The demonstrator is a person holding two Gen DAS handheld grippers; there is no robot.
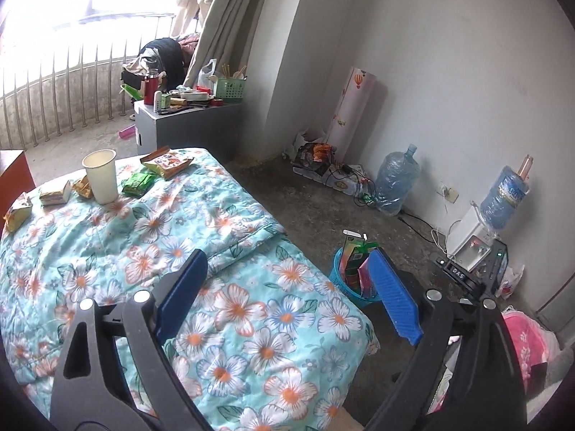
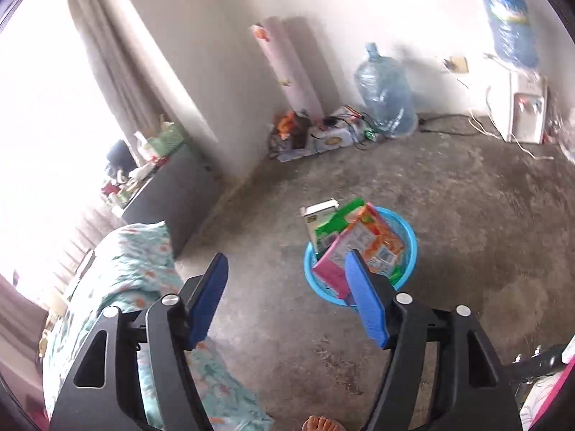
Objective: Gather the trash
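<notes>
My left gripper (image 1: 287,258) is open and empty above the floral quilt (image 1: 201,287) on the bed. At the bed's far end stand a white paper cup (image 1: 101,176), a green packet (image 1: 138,183), an orange snack bag (image 1: 166,161) and several more wrappers (image 1: 54,194). A blue trash basket (image 2: 406,230) on the floor holds cartons and packets; it also shows in the left wrist view (image 1: 341,280). My right gripper (image 2: 287,262) is open and empty above the floor, just left of the basket.
A grey cabinet (image 1: 187,125) with clutter stands past the bed. Water jugs (image 2: 386,93), a dispenser (image 2: 524,107), cables and floor clutter (image 2: 309,133) line the wall. A pink cloth (image 1: 524,341) lies at right. A bare foot (image 2: 320,423) shows below.
</notes>
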